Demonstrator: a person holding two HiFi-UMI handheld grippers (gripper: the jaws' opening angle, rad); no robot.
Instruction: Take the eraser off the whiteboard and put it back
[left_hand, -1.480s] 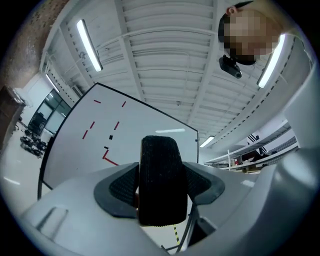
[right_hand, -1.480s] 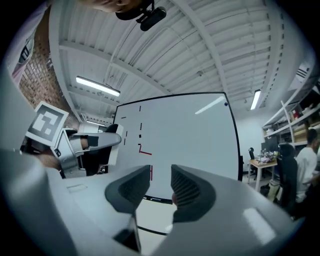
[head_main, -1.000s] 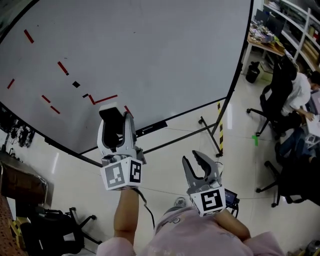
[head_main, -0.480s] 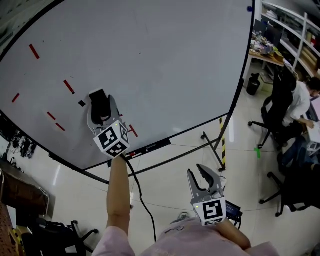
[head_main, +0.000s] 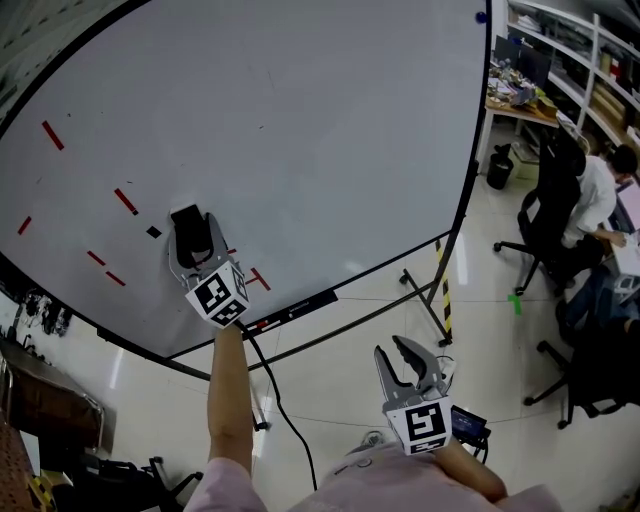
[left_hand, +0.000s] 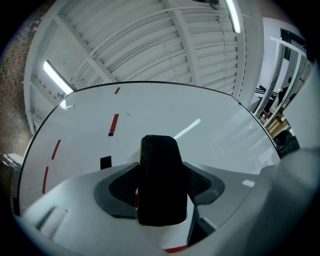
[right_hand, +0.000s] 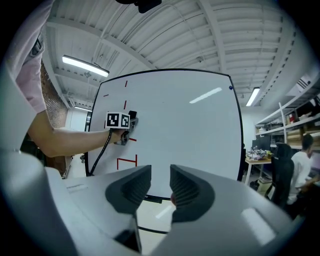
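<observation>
My left gripper (head_main: 195, 234) is stretched out to the lower left of the whiteboard (head_main: 330, 130) and is shut on a black eraser (head_main: 186, 216). In the left gripper view the eraser (left_hand: 160, 165) stands upright between the two pads, its far end towards the board. I cannot tell whether it touches the surface. Red strokes (head_main: 125, 201) and a small black square (head_main: 153, 232) lie around it. My right gripper (head_main: 392, 350) hangs low near my body, open with nothing between its jaws (right_hand: 161, 182). The right gripper view shows the left gripper (right_hand: 122, 125) at the board.
The board's tray (head_main: 300, 305) runs along its lower edge, above stand legs with a yellow-black striped post (head_main: 440, 270). A cable (head_main: 280, 400) trails from the left gripper. At the right a seated person (head_main: 595, 195), office chairs (head_main: 545, 225) and a cluttered desk (head_main: 520, 95) stand.
My left gripper has gone from near my body up and left to the board, carrying the eraser. The right gripper has barely moved.
</observation>
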